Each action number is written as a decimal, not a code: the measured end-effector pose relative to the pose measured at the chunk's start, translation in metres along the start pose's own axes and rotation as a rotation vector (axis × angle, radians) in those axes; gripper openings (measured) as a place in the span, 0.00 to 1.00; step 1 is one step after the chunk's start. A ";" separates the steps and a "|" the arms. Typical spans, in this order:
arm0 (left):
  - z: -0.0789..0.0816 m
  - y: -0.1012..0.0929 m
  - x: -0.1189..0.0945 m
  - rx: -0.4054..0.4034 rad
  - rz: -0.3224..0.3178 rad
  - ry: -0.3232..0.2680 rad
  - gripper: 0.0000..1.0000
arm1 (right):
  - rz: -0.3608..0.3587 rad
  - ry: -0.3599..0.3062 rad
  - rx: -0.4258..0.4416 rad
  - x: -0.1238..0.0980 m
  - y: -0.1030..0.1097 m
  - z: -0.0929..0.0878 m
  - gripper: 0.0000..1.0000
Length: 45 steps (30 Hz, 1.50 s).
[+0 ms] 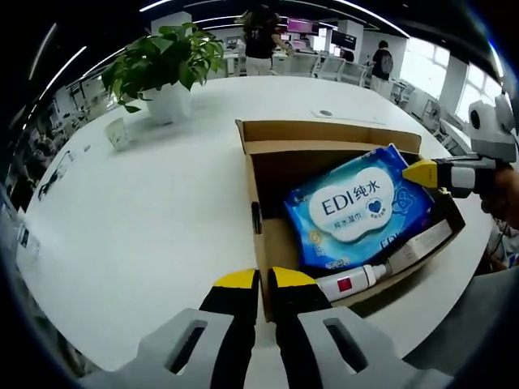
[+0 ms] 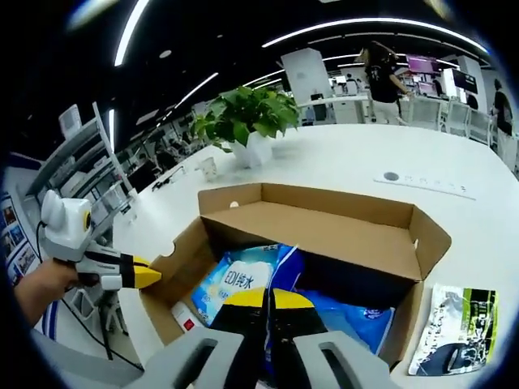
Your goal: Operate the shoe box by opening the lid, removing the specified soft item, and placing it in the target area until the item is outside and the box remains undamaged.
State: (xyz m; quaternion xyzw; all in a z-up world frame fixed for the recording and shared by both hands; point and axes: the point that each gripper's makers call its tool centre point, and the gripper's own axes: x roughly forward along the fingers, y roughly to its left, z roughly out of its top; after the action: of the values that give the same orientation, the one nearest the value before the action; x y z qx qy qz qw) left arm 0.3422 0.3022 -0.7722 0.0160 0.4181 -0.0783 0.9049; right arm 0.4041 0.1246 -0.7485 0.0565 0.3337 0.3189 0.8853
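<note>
Inside the open shoe box (image 1: 268,146), on the white table (image 1: 146,219), we see the soft item: a blue wet-wipes pack (image 1: 357,207) lying flat, filling most of the box floor. In the right gripper view the pack (image 2: 243,279) has one edge lifted, and our right hand-held gripper (image 2: 268,298) sits on that raised blue fold, yellow tips pressed together on it — pinching the pack. A white tube (image 1: 357,279) with a red label lies along the near box wall, just beside the pack. The lid flap (image 2: 324,207) stands open at the far side. Left hand-held gripper (image 1: 255,279) is at the box's near corner, tips pressed together, nothing visibly between them; it also shows at the box's left side in the right gripper view (image 2: 138,273). Outside the box, a printed packet (image 2: 454,328) lies flat on the table next to the box wall. A potted plant (image 1: 166,69) stands well apart behind the box.
</note>
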 end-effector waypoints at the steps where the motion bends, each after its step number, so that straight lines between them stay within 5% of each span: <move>1: 0.000 0.000 0.000 0.000 0.000 0.001 0.04 | 0.000 -0.002 0.001 -0.001 0.000 0.000 0.00; 15: 0.005 0.000 -0.001 0.069 -0.002 -0.008 0.06 | -0.003 -0.001 -0.014 -0.002 -0.001 -0.003 0.00; 30: 0.044 -0.013 -0.011 0.149 -0.010 -0.093 0.16 | -0.017 0.013 -0.043 -0.002 -0.006 -0.010 0.00; 45: 0.059 -0.033 0.004 0.189 -0.084 -0.081 0.17 | -0.025 0.023 -0.037 -0.001 -0.011 -0.013 0.00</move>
State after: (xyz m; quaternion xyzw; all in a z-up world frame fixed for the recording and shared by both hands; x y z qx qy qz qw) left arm 0.3840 0.2634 -0.7359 0.0804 0.3721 -0.1558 0.9115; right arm 0.4014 0.1134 -0.7614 0.0322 0.3387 0.3144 0.8862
